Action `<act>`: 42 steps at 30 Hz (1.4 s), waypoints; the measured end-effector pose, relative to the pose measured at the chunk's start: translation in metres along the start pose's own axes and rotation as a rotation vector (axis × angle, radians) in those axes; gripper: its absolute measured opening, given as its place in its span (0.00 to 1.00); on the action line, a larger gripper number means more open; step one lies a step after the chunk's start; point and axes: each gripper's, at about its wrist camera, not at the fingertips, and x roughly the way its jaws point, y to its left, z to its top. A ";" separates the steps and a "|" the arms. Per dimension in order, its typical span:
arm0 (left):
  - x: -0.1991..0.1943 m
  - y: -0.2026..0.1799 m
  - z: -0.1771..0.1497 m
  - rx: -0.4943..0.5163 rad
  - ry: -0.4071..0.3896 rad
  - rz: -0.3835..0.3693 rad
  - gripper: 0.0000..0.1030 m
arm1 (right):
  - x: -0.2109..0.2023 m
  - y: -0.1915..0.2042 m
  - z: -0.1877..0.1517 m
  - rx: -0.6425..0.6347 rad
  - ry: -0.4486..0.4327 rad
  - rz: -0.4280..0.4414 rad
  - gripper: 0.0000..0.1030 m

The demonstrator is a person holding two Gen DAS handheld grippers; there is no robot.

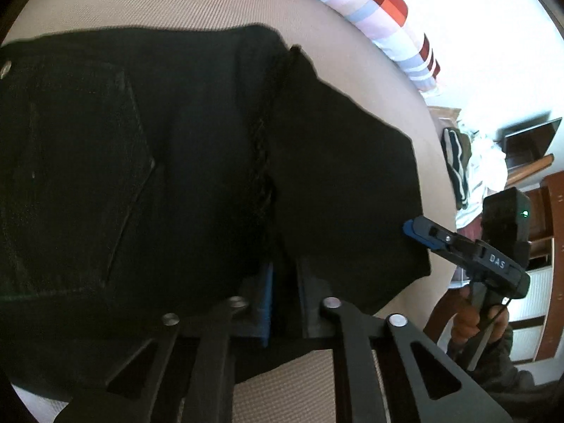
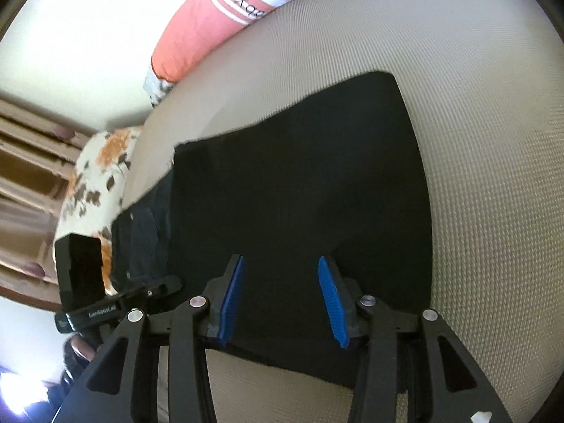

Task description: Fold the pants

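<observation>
Black pants [image 1: 176, 176] lie folded on a beige bed [image 1: 176, 0]. In the left wrist view a back pocket shows at the left and a leg panel is folded over at the right. My left gripper [image 1: 282, 289] is shut on the near edge of the pants, its blue pads nearly hidden by cloth. My right gripper [image 2: 282, 282] is open, its blue pads [image 2: 232, 299] spread over the folded leg panel [image 2: 299, 183] near its front edge. It also shows in the left wrist view [image 1: 409, 229] at the panel's right edge.
A pink and striped pillow [image 2: 197, 24] lies at the far edge of the bed. A floral pillow [image 2: 95, 172] lies at the left. Piled clothes [image 1: 469, 165] and wooden furniture [image 1: 550, 246] stand beyond the bed's right side.
</observation>
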 end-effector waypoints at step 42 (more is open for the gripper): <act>-0.008 -0.036 0.076 0.273 -0.215 0.246 0.45 | 0.015 0.022 0.085 -0.226 -0.150 -0.352 0.40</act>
